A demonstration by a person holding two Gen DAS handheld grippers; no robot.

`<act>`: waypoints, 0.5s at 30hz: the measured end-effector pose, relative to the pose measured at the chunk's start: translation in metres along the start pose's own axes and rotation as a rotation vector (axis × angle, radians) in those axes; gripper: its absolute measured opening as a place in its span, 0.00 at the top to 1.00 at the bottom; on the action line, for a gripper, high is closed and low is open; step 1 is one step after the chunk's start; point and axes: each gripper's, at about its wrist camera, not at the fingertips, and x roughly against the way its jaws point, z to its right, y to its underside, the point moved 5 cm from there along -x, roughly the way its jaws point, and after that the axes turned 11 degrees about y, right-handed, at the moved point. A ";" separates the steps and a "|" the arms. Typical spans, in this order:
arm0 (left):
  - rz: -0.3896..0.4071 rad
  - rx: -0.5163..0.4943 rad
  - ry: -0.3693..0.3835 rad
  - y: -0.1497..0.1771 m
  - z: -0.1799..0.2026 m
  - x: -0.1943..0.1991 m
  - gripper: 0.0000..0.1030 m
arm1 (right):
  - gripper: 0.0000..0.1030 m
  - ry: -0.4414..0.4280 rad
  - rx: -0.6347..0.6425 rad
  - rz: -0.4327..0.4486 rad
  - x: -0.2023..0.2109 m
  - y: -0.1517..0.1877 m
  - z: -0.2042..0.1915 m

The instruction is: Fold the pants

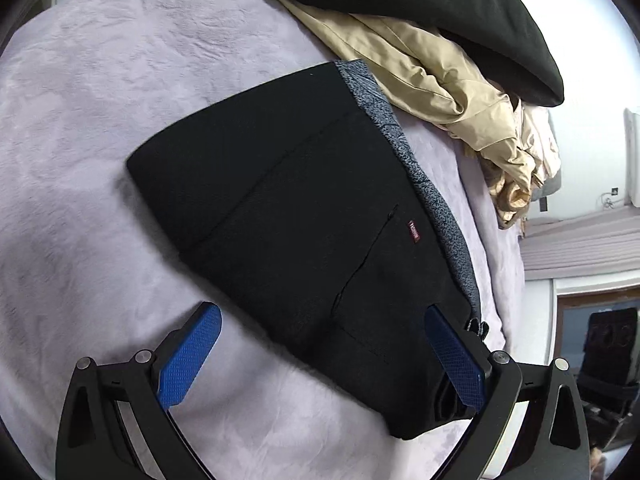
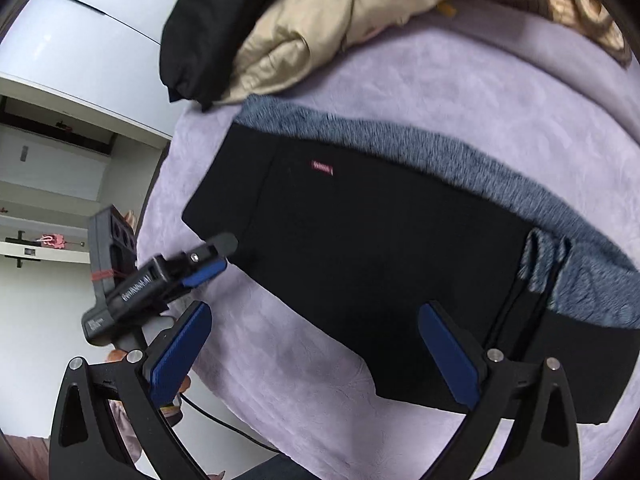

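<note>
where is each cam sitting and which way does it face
Left wrist: rides on the left gripper, looking down along its open blue fingers at the folded black pants on the lilac blanket; only its own fingers show.
Right wrist: rides on the right gripper, open, facing the pants from another side; the left gripper shows at the left.
Shared: pants with red label, blanket, beige garment, black garment.

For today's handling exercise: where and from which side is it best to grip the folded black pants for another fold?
Probably the short end of the black pants nearest the left gripper: it lies flat on the lilac blanket, unobstructed, unlike the waistband side by the beige garment.
</note>
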 end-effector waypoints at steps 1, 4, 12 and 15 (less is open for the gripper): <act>0.002 0.002 0.001 -0.002 -0.001 -0.003 0.01 | 0.00 -0.006 -0.006 -0.003 -0.004 0.002 0.001; 0.012 0.005 -0.001 -0.007 -0.001 -0.011 0.01 | 0.00 -0.016 -0.022 -0.004 -0.009 0.004 0.007; 0.037 -0.008 -0.161 -0.018 0.014 -0.029 0.01 | 0.00 -0.001 -0.033 0.048 0.003 -0.010 0.020; 0.064 -0.017 -0.171 -0.014 0.018 -0.025 0.02 | 0.00 -0.001 -0.046 0.071 0.010 -0.017 0.026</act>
